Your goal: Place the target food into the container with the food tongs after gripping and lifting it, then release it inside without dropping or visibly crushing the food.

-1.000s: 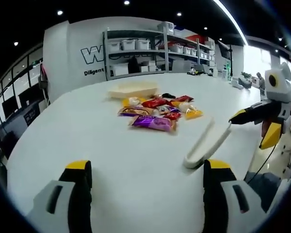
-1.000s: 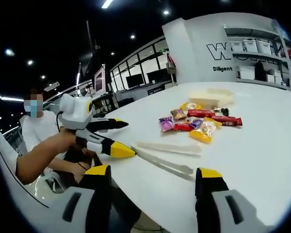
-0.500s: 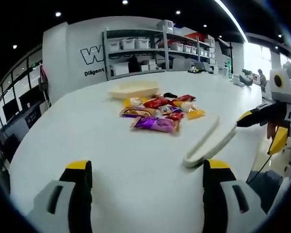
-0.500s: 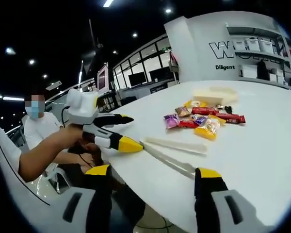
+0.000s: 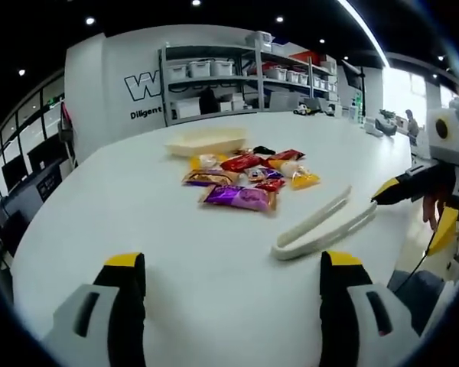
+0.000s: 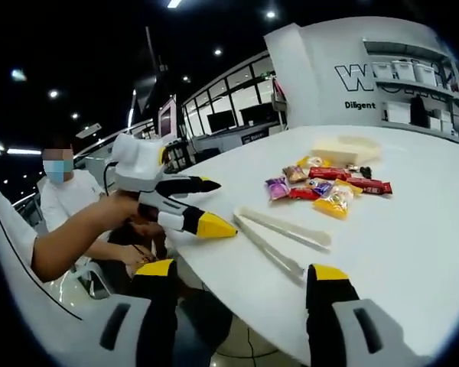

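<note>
A wide white counter fills the foreground — behind it a grey wall with dark lettering and a metal shelving unit stacked with white bins. Dark ceiling, small round spotlights; glass-walled partitions at one side.

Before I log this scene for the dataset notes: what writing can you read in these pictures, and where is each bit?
"W": large dark letter on the white wall, cut off by the shelving.
"Diligent": small dark word under it on that wall, clearest in the right gripper view.
Print on the snack packets: too small and blurred to read.
</note>
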Demonstrator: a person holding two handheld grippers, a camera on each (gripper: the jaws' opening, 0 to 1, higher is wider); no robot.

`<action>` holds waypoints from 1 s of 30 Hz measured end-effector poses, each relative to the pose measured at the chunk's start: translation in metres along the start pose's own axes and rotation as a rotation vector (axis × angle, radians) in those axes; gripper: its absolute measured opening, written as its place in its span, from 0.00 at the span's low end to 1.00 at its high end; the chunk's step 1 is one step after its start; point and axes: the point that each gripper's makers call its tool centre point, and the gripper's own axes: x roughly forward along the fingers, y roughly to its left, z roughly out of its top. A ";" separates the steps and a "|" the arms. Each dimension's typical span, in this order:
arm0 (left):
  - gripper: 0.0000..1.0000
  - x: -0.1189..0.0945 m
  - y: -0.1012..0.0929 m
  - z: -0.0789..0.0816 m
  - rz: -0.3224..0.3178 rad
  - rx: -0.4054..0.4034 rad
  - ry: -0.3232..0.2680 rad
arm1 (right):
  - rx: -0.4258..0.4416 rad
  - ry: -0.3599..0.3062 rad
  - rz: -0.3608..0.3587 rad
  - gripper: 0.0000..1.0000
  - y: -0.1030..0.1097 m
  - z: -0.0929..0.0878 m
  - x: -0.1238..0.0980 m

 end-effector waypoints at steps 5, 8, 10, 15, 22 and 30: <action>0.93 -0.001 -0.001 0.001 -0.003 0.004 0.001 | 0.003 0.010 0.010 0.67 0.003 -0.003 0.003; 0.93 -0.001 -0.002 0.001 -0.004 0.000 0.002 | 0.003 0.014 0.014 0.67 0.004 -0.004 0.002; 0.93 0.000 -0.002 0.000 -0.005 -0.001 0.003 | 0.001 0.023 0.020 0.65 0.007 -0.006 0.000; 0.93 0.002 -0.006 0.000 -0.009 -0.001 0.002 | 0.002 0.023 0.021 0.65 0.010 -0.008 -0.002; 0.94 0.001 -0.008 -0.001 -0.011 -0.001 0.002 | -0.003 0.039 0.034 0.64 0.018 -0.011 -0.002; 0.94 0.000 -0.009 0.001 -0.018 -0.004 -0.003 | -0.003 0.051 0.080 0.62 0.032 -0.014 0.000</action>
